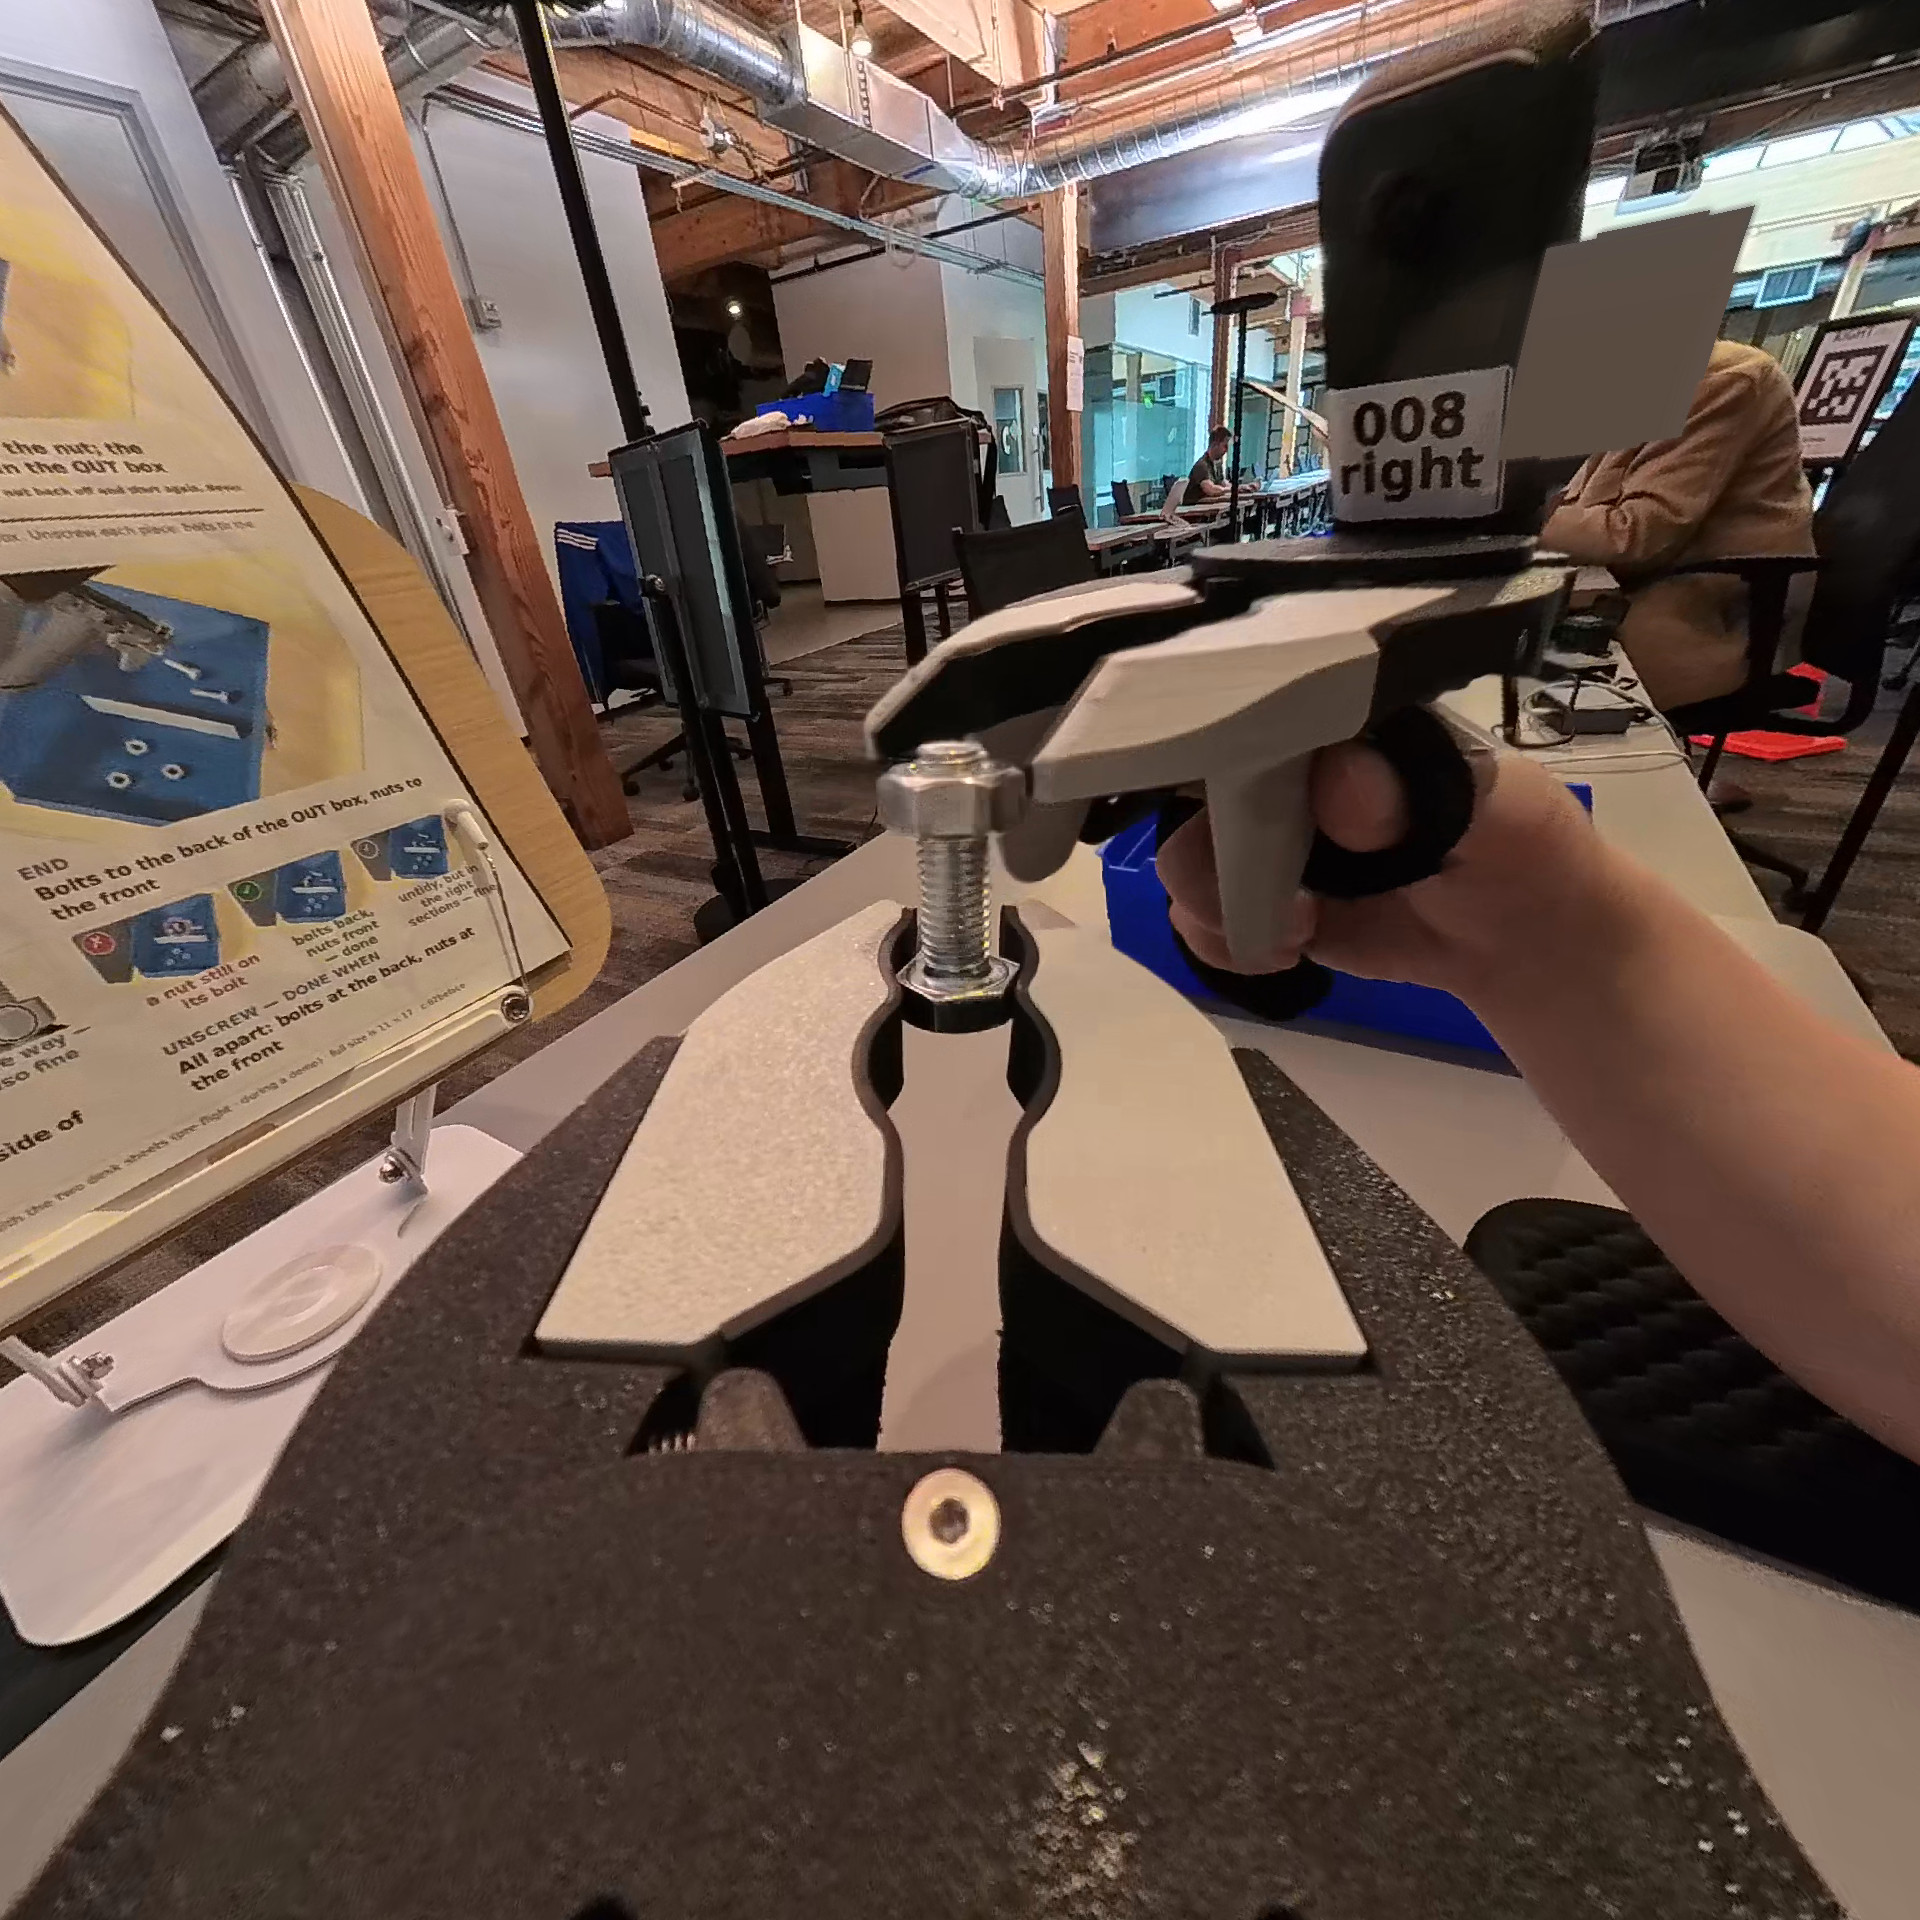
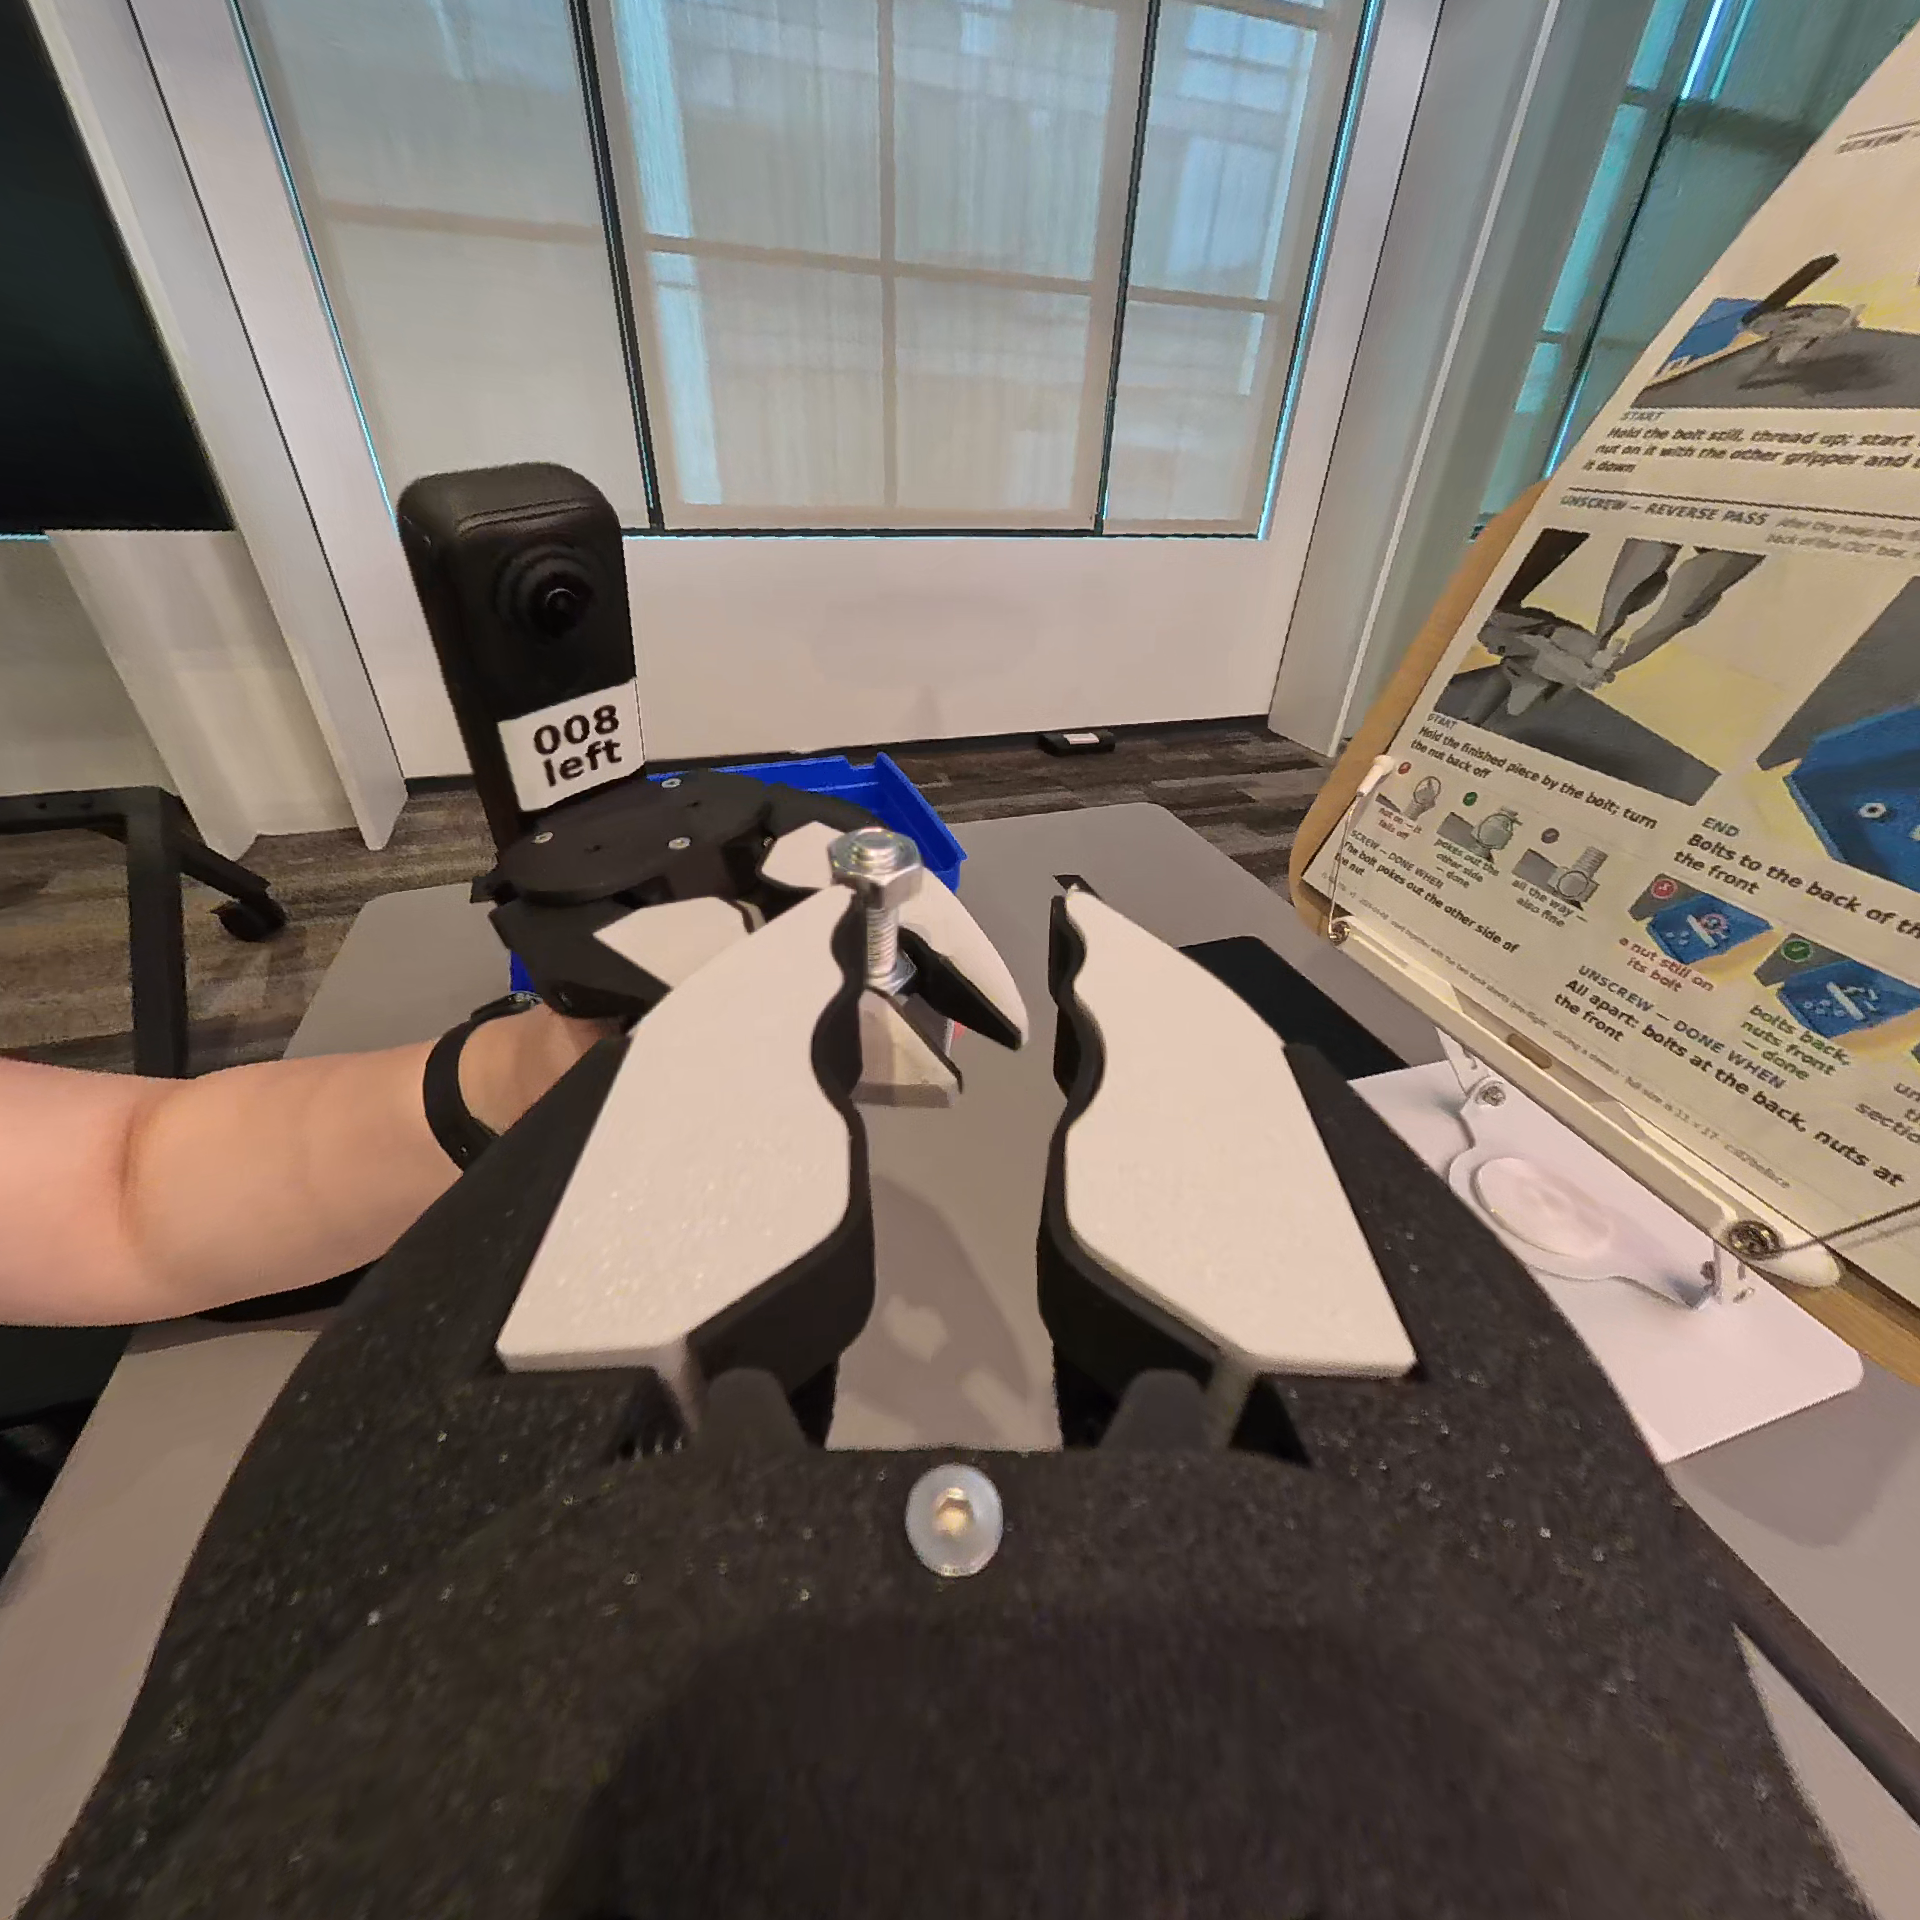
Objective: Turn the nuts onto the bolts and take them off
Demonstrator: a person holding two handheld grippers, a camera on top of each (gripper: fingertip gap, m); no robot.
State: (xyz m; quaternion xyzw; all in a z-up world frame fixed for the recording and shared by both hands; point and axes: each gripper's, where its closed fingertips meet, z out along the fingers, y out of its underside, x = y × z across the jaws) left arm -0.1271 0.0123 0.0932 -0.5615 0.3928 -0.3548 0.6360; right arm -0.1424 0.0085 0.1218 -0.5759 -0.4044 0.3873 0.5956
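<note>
1. Gripping the bolt by its head, your left gripper holds it upright.
2. Your right gripper is spread wide beside the nut, which sits near the bolt's top.

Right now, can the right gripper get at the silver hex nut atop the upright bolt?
Probably yes. The right gripper is open, and the silver hex nut sits exposed beside its finger; the left gripper clamps only the bolt's head.
</note>
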